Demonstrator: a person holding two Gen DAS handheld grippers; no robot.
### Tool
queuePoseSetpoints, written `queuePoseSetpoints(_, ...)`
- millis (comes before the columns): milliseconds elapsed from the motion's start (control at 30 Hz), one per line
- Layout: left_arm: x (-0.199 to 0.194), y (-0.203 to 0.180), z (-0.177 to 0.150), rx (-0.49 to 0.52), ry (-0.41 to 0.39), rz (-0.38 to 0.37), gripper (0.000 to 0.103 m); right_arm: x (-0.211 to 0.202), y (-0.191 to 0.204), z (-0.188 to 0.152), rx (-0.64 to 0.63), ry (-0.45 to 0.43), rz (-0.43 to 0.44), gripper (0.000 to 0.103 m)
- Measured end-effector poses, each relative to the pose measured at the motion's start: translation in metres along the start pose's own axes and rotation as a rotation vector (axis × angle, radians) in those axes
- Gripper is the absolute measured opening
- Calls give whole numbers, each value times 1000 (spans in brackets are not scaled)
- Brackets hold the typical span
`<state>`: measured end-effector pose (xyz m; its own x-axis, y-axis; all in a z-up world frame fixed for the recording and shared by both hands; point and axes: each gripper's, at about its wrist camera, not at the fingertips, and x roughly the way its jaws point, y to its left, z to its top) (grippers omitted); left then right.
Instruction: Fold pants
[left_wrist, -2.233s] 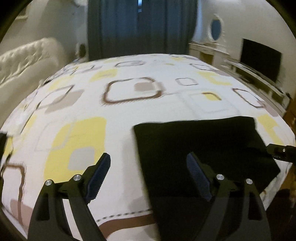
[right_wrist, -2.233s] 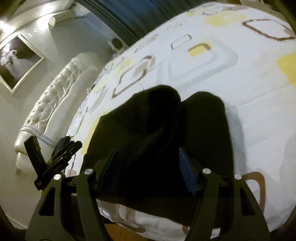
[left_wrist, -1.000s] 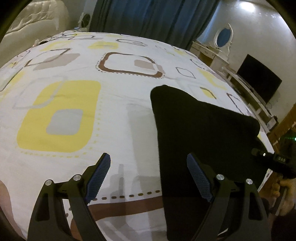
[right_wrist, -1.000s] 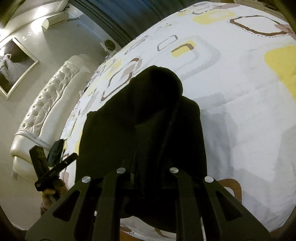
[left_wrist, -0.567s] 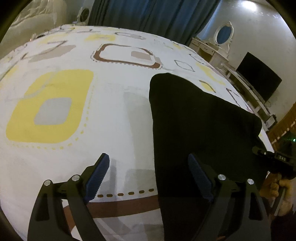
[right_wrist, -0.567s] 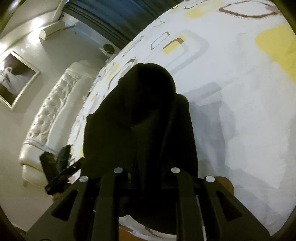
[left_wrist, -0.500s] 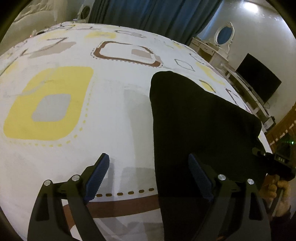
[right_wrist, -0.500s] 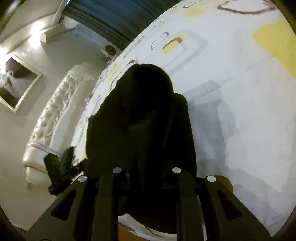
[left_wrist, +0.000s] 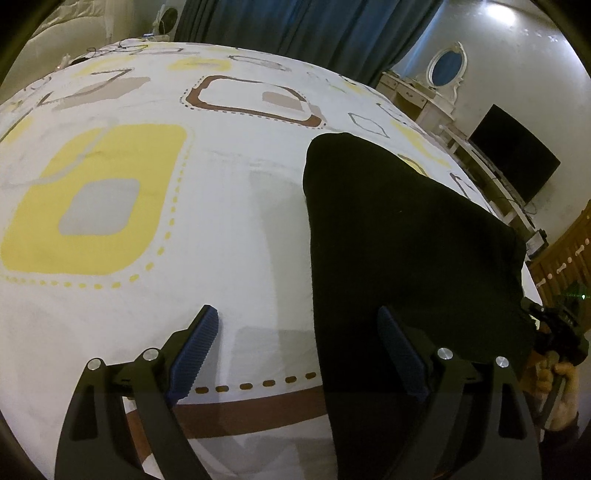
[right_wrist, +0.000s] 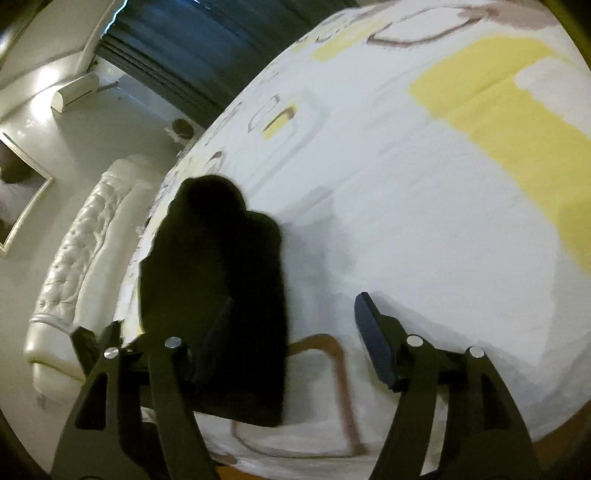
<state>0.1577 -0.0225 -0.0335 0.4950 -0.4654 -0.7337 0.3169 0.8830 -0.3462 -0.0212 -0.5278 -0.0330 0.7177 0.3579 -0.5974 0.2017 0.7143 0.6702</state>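
The black pants (left_wrist: 399, 236) lie folded on the patterned bedsheet (left_wrist: 207, 206), near the bed's front edge. My left gripper (left_wrist: 297, 332) is open and empty, its right finger over the pants' left edge. In the right wrist view the pants (right_wrist: 218, 280) lie at the left, bunched at the far end. My right gripper (right_wrist: 291, 325) is open and empty, its left finger over the pants, its right finger (right_wrist: 373, 339) over bare sheet. The right gripper also shows in the left wrist view (left_wrist: 554, 332), held in a hand beside the pants' right edge.
A white tufted headboard (right_wrist: 74, 266) stands to the left of the bed. Dark curtains (left_wrist: 303, 33) hang behind it. A television (left_wrist: 513, 158) and a white dresser with an oval mirror (left_wrist: 443, 74) stand at the right. The bed's front edge (right_wrist: 332, 454) is close below my grippers.
My right gripper has let go of the pants, opened wide and swung to the right. The pants now lie flat on the sheet. My left gripper has stayed open and barely moved.
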Motion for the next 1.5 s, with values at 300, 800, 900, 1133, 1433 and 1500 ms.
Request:
queuePoseSetpoints(300,-18,16,5,11,-1,13,87,-21,-13,11,42,-38,85,80)
queuePoseSetpoints(800,7,52,21,-169,171,-343,87,11,-8,18,14,99,151,82)
queuePoseSetpoints(900,10,56,27,-176,212,-433,87,12,-4,19,13,104,167,82)
queuePoseSetpoints(1133,21,43,34,-143,268,-597,87,25,-2,26,12,149,198,82)
queuePoseSetpoints(1433,44,25,32,-128,317,-623,87,37,3,41,-14,193,174,82)
queuePoseSetpoints(1500,44,22,32,-121,322,-633,87,40,3,44,-18,204,164,82)
